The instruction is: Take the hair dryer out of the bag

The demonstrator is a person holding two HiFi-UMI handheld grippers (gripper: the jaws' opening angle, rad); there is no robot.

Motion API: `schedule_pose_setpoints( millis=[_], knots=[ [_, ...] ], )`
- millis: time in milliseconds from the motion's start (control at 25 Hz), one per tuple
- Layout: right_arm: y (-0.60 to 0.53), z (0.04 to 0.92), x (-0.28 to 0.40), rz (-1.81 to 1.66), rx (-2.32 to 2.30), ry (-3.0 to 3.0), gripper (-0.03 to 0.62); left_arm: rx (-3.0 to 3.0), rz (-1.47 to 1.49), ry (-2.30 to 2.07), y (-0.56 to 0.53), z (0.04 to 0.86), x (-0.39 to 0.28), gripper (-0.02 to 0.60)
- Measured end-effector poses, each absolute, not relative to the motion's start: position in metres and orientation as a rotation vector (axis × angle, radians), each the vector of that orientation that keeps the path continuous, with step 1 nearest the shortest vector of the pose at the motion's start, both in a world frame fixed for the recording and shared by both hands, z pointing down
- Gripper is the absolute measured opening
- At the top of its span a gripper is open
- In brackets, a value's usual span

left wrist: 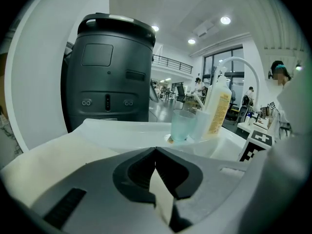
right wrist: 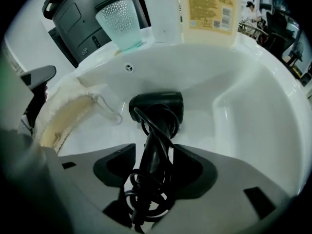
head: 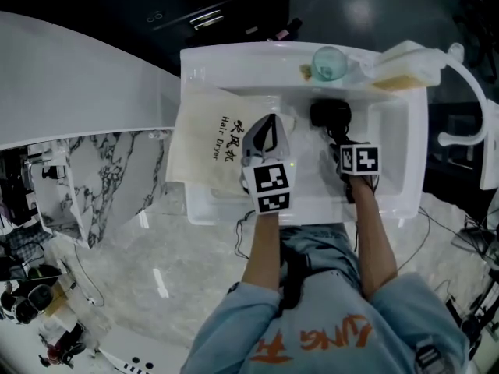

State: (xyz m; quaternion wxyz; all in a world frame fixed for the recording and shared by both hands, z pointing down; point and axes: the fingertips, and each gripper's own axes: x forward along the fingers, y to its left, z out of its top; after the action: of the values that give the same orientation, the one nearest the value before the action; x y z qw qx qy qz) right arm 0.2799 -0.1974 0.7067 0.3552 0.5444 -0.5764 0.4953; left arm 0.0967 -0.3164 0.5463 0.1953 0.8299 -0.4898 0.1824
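While left claw [left wrist: 156, 150] pinches bag [head: 207, 142] edge, right claw [right wrist: 153, 147] stands open astride hair dryer [right wrist: 156, 106] handle (dryer lying in sink [right wrist: 243, 106]).

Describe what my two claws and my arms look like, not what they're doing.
The left claw and right claw have light grey plastic bodies with dark pads set in a wide notch. Each carries a white marker cube printed with black square patterns. The person wears a light blue denim top with orange lettering. Its sleeves leave the forearms uncovered.
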Motion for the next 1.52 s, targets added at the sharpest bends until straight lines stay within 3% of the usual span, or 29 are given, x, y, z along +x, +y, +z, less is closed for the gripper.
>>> schedule_pose_setpoints(
  millis=[120, 200, 560, 600, 680, 1080, 1520],
  knots=[
    [-0.195, 0.715, 0.278, 1.286, 1.377, -1.465, 0.235, 2.33, 0.514, -1.356, -0.317, 0.547, 0.098, 0.003],
    [-0.198, 0.714, 0.279, 1.256, 1.393, -1.47, 0.18, 2.345, 0.515, -1.323, -0.315, 0.547, 0.101, 0.003],
    [-0.232, 0.663, 0.29, 1.146, 1.627, -1.601, 0.165, 2.406, 0.473, -1.26, -0.312, 0.53, 0.102, 0.003],
    [-0.235, 0.651, 0.297, 1.09, 1.704, -1.607, 0.135, 2.418, 0.464, -1.253, -0.312, 0.527, 0.102, 0.003],
    [-0.239, 0.628, 0.312, 0.969, 1.857, -1.612, 0.001, 2.448, 0.438, -1.233, -0.311, 0.52, 0.104, 0.003],
    [-0.253, 0.527, 0.286, 0.774, 2.117, -1.962, -0.002, 2.614, 0.237, -1.093, -0.317, 0.454, 0.111, 0.003],
    [-0.287, 0.405, 0.235, 0.39, 2.056, -2.281, -0.003, 2.709, 0.048, -1.125, -0.33, 0.386, 0.093, 0.003]
  ],
)
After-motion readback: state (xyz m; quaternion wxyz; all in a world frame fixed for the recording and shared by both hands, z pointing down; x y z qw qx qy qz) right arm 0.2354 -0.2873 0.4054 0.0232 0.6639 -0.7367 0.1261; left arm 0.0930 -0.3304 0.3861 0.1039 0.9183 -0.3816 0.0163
